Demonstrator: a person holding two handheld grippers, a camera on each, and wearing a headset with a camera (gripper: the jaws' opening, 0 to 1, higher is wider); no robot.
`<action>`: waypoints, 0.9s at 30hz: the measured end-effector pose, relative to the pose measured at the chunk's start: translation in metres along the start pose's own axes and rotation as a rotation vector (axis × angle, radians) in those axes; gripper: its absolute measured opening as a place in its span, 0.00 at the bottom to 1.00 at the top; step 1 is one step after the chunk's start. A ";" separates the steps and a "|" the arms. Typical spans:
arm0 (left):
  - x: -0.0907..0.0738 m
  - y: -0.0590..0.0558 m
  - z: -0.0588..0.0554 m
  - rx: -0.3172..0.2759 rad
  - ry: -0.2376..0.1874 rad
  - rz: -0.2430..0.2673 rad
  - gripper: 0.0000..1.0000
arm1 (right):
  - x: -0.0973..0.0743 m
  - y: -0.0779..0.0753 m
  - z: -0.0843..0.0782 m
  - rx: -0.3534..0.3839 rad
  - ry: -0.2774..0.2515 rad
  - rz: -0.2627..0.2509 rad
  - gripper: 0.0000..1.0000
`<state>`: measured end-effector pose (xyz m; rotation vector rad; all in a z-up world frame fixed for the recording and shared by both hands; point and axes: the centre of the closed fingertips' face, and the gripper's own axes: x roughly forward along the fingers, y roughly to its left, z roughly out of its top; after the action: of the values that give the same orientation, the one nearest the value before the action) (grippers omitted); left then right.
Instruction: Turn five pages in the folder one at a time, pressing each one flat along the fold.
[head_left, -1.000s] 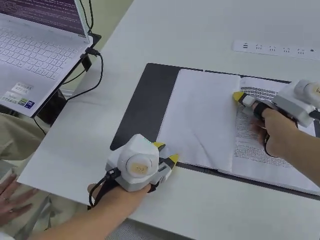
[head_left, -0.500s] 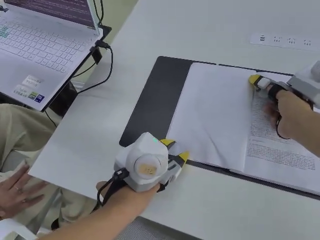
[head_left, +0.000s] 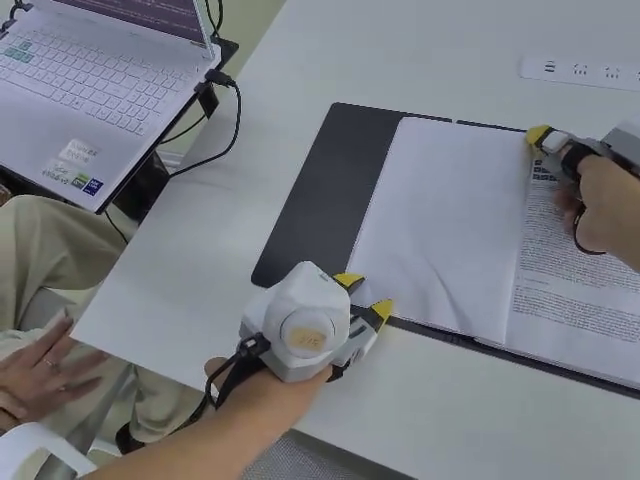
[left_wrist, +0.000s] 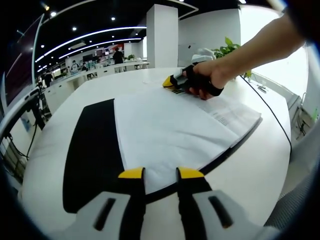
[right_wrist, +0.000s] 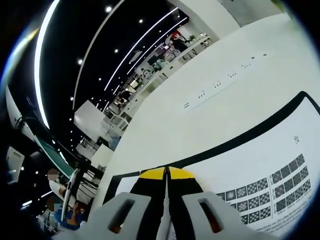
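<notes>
The folder (head_left: 325, 190) lies open on the white table (head_left: 400, 50). A blank white page (head_left: 450, 220) is turned over onto its left side, and a page full of print (head_left: 575, 290) is on the right.

The right gripper (head_left: 541, 136) has its two yellow tips shut tight together, with nothing between them that I can see. It pushes down on the fold, right at the top edge of the pages. A moment ago it was a little lower down the fold, so it has slid up along the crease to the end.

The left gripper (head_left: 365, 296) has not moved along the folder. It stays at the near bottom corner of the blank page, with its tips a little apart and holding nothing. I cannot tell if it touches the paper or only sits just beside it.

The blank page looks flat, with a few soft wrinkles. I think the pressing of this page is almost done. The next job would be to lift the printed page by its edge and turn it over. I cannot tell how many pages are already turned.
</notes>
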<state>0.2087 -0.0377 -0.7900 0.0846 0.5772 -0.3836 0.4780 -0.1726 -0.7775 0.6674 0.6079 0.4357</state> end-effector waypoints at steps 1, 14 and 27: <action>0.000 0.000 0.000 -0.001 0.000 0.000 0.23 | 0.000 0.000 0.000 -0.007 0.000 0.002 0.00; 0.001 0.000 0.000 0.002 -0.003 -0.002 0.23 | -0.017 0.007 -0.014 -0.090 0.054 0.010 0.00; 0.000 0.000 0.000 0.005 0.000 -0.003 0.23 | -0.037 0.015 -0.034 -0.142 0.079 0.030 0.00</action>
<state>0.2085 -0.0376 -0.7900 0.0881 0.5762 -0.3879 0.4262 -0.1674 -0.7743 0.5267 0.6362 0.5301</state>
